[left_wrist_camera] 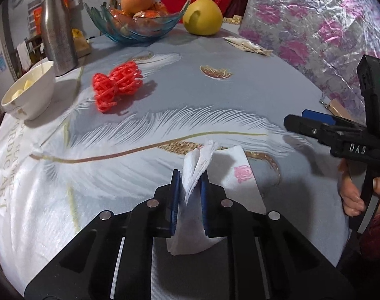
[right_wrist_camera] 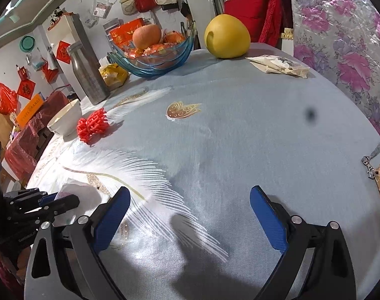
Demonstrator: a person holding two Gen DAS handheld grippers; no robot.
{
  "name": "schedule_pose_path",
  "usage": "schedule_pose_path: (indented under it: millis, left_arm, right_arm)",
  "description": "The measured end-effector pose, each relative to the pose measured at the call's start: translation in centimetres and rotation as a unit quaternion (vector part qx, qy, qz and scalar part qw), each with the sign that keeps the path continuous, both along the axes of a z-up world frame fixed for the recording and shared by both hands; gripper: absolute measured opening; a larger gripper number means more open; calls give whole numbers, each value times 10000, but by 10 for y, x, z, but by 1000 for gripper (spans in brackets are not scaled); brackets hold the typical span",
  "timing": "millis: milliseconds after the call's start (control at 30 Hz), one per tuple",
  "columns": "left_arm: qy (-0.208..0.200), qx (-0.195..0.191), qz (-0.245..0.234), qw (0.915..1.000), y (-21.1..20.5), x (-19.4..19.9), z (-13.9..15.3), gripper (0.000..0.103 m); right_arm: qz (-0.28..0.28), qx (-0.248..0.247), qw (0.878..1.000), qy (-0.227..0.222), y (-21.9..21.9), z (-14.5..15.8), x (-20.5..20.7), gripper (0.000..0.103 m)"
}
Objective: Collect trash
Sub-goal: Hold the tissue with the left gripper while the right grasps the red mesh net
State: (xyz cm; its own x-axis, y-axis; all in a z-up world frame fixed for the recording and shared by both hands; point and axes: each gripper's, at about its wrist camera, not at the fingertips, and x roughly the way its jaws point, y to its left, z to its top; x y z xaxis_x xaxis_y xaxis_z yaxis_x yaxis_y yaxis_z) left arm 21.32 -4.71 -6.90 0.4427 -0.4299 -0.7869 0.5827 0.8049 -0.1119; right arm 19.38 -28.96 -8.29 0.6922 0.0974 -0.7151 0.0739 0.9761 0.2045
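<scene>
Tissue point(left_wrist_camera: 193, 167): sitting pinched between the 2 blue pads of the left gripper point(left_wrist_camera: 190, 190), low over the near edge of the tablecloth point(left_wrist_camera: 215, 100); looking very light, soft, crushable, likely to tear or slip out rather than resist.

Grip point on tissue: holding at the bunched folds, where several layers are stacking; probably safer than a single loose flap, judging by how the free corner is fanning out toward the far side.

Left gripper: closing almost fully, pads pressing the paper from both sides.

Right gripper point(right_wrist_camera: 190, 212): standing wide apart, carrying nothing, hovering over bare cloth near the table's front.

Red foam net point(left_wrist_camera: 116, 85): lying near the white bowl point(left_wrist_camera: 30, 92), well apart from both grippers; seeming springy, feather-light, easy to squeeze anywhere, probably another piece of trash.

Wrappers point(right_wrist_camera: 277, 66): resting at the far side, near the yellow pomelo point(right_wrist_camera: 226, 40); looking thin, flat, crinkly, likely needing an edge pinch.

Left wrist view only: showing the pinch itself and the pink flower print on the tissue.

Right wrist view only: showing the open right pads, the clip and tan object at the right edge, and the left gripper from the side with white paper beyond it; not showing the pinch clearly.

Bin or bag for trash: not appearing in either view.
</scene>
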Motion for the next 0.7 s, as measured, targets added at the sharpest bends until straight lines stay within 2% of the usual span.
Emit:
schedule_pose_path:
  millis: [133, 267, 333, 433, 600, 700]
  left_arm:
    - [7, -11, 346, 9994, 22, 3, 1, 17]
    - [249, -232, 706, 9969, 45, 10, -3, 17]
    - [304, -485, 857, 9947, 57, 11, -1, 17]
    - [427, -659, 1073, 9911, 67, 15, -2, 17]
    - [486, -626, 1109, 9907, 68, 17, -4, 17]
    - [462, -591, 1097, 9911, 66, 17, -4, 17]
  right_arm:
    - [168, -97, 9998, -48, 8, 3, 2, 95]
    - [727, -806, 9941, -79, 49, 17, 29, 95]
    - [1036, -773, 9915, -163, 68, 28, 45, 95]
    - [1332, -613, 9891, -146, 96, 33, 80, 94]
    - [1599, -156, 9870, 83, 133, 21, 134, 93]
    - [1650, -253, 9858, 163, 154, 8, 157, 93]
